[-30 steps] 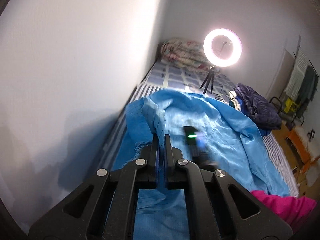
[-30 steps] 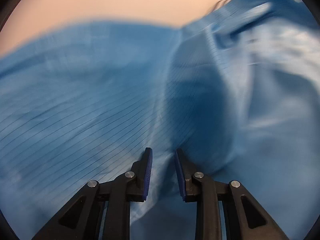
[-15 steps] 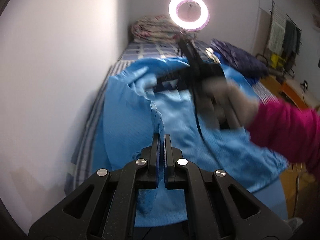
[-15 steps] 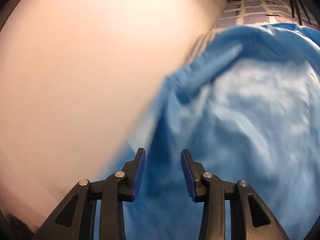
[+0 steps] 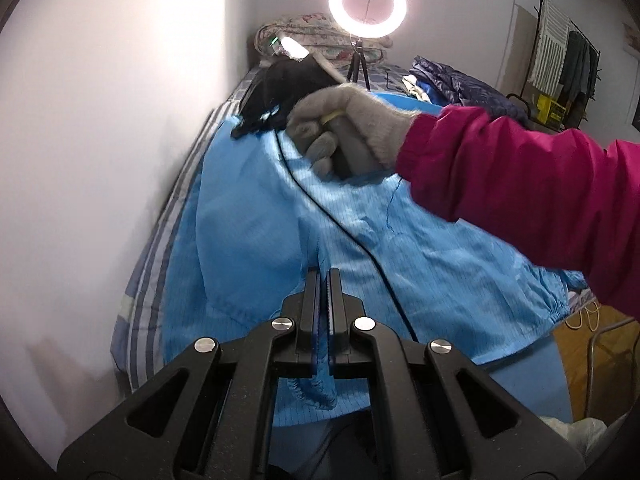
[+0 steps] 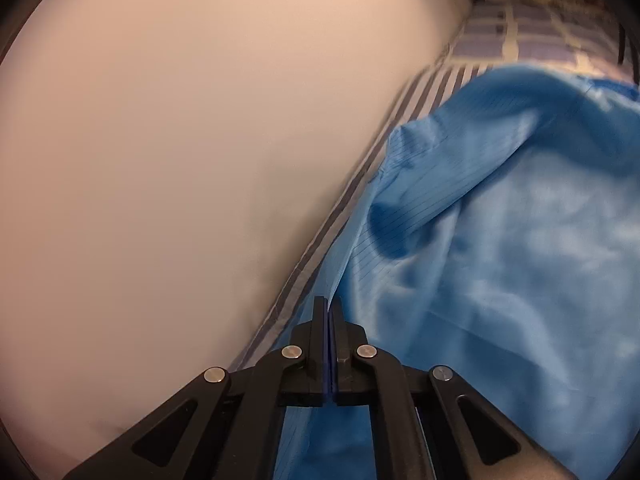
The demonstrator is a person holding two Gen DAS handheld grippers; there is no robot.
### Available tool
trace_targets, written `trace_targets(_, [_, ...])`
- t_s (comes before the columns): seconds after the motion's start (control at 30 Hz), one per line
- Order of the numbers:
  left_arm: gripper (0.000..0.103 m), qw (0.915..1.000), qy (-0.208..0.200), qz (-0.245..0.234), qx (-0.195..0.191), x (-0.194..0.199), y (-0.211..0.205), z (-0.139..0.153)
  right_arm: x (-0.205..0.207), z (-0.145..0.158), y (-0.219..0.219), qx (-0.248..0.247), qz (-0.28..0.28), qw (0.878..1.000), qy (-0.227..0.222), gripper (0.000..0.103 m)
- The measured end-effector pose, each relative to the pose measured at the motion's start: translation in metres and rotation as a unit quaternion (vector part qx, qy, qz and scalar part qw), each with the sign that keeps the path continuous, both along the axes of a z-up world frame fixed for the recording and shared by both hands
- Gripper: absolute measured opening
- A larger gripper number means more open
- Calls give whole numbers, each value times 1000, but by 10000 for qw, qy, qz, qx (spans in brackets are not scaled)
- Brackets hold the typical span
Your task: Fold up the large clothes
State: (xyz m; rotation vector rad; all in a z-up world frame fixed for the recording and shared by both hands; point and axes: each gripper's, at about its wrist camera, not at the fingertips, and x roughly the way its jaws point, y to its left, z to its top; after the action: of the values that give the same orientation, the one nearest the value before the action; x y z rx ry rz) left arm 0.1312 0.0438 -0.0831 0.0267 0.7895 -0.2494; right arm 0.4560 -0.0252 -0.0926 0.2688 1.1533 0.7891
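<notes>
From your left wrist camera, going left to right: the white wall (image 5: 100,140), then the striped sheet (image 5: 160,248) along the bed edge, then the blue garment (image 5: 420,264) spread over the bed. Your left gripper (image 5: 323,280) has its fingers pressed together on a raised fold of that garment near its front edge. Only this view shows your right hand (image 5: 344,136), in a grey glove with a magenta sleeve (image 5: 520,184), reaching across the garment with the right gripper (image 5: 240,132) at the far edge beside the wall, a black cable (image 5: 340,232) trailing back over the cloth. Behind it stand a lit ring light (image 5: 367,3) on a small tripod, folded quilts (image 5: 320,36), a dark jacket (image 5: 464,84) and, far right, a drying rack (image 5: 560,48).

Your right wrist camera shows what the left cannot: up close, the right gripper (image 6: 328,312) has its fingers clamped on a thin edge of the blue garment (image 6: 500,280), just beside the striped sheet (image 6: 340,208) and the wall (image 6: 200,160). The cloth rises in a ridge to the right of the fingers.
</notes>
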Motion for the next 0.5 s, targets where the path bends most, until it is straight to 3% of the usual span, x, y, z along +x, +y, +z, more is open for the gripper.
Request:
trace_targets(0.17, [0, 9996, 100, -269, 87, -11, -9, -10, -29, 9, -81, 40, -476, 9989, -30, 0])
trace_targets(0.3, [0, 9986, 180, -475, 133, -24, -21, -18, -63, -23, -137, -108, -1065, 9933, 437, 0])
trace_targets(0.43, [0, 9976, 287, -613, 153, -33, -29, -25, -87, -58, -147, -645, -719, 9924, 761, 0])
trace_targets(0.5, [0, 9971, 343, -647, 204, -37, -31, -28, -93, -56, -146, -673, -536, 9938, 709, 1])
